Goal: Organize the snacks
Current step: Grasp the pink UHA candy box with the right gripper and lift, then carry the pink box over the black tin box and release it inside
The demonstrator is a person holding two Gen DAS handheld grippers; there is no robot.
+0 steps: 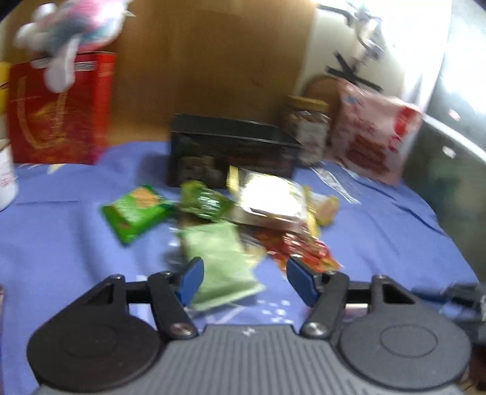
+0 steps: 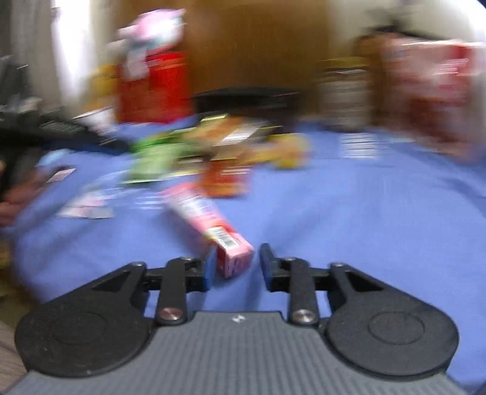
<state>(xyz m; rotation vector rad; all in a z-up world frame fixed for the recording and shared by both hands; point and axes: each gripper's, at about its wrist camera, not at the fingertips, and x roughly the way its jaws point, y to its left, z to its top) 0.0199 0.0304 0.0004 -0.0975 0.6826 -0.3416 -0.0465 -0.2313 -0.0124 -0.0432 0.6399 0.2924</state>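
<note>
Inside black box (image 1: 231, 149), dark packets (image 1: 197, 170).

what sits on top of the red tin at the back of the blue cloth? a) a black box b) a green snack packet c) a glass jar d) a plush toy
d: a pink-and-white plush toy sits atop the red tin.

A plush toy (image 1: 73, 27) tops the red tin (image 1: 60, 109) on blue cloth (image 1: 395, 237).
</note>
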